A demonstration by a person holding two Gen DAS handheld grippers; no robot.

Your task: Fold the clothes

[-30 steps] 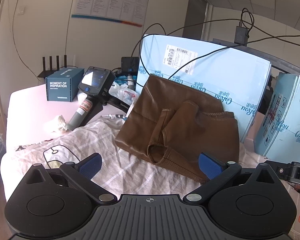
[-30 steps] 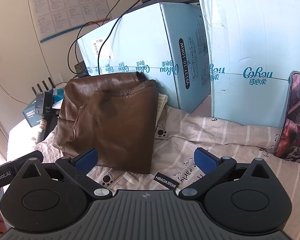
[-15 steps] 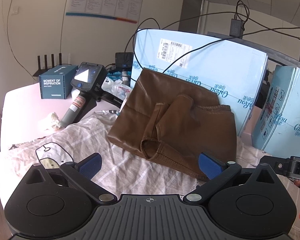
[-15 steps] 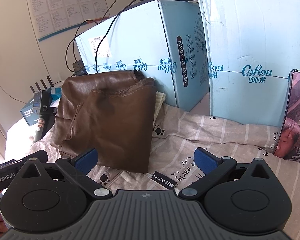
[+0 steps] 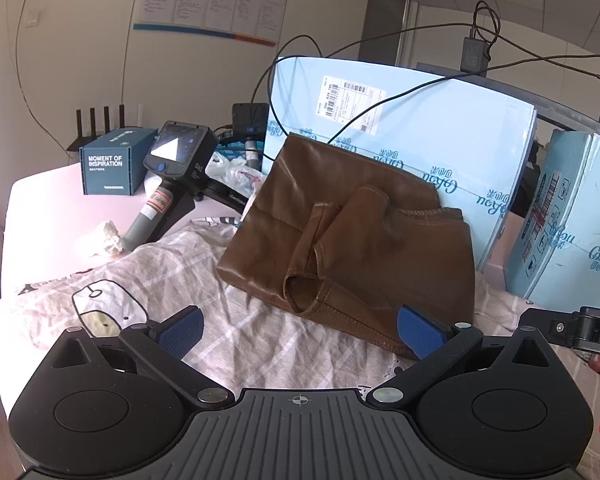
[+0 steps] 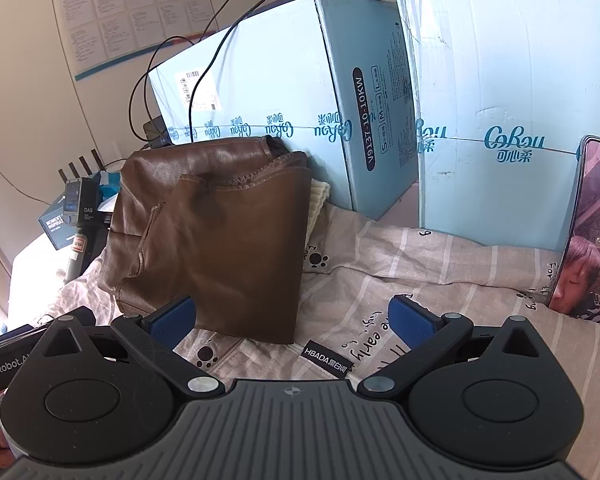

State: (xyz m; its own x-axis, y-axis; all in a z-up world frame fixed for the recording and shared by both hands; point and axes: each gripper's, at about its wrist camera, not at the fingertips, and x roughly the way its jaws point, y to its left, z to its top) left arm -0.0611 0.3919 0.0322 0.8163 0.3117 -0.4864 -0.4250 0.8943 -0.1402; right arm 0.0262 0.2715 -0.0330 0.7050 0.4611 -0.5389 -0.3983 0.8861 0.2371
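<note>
A brown leather-like garment (image 5: 352, 240) lies folded on the printed bedsheet (image 5: 188, 276), its far edge against a light blue carton (image 5: 420, 136). It also shows in the right wrist view (image 6: 216, 240), left of centre. My left gripper (image 5: 300, 330) is open and empty, just in front of the garment's near edge. My right gripper (image 6: 292, 318) is open and empty, its left pad close to the garment's near right corner. Neither gripper touches the garment.
Two light blue cartons (image 6: 284, 92) (image 6: 512, 104) stand behind the sheet. A phone (image 6: 588, 232) leans at the right. At the left lie a handheld device (image 5: 168, 184), a dark blue box (image 5: 114, 166), crumpled tissue (image 5: 108, 236) and cables.
Both grippers have drifted slightly, so the garment sits a little differently in each view. Both stay open and empty. The garment has not moved.
</note>
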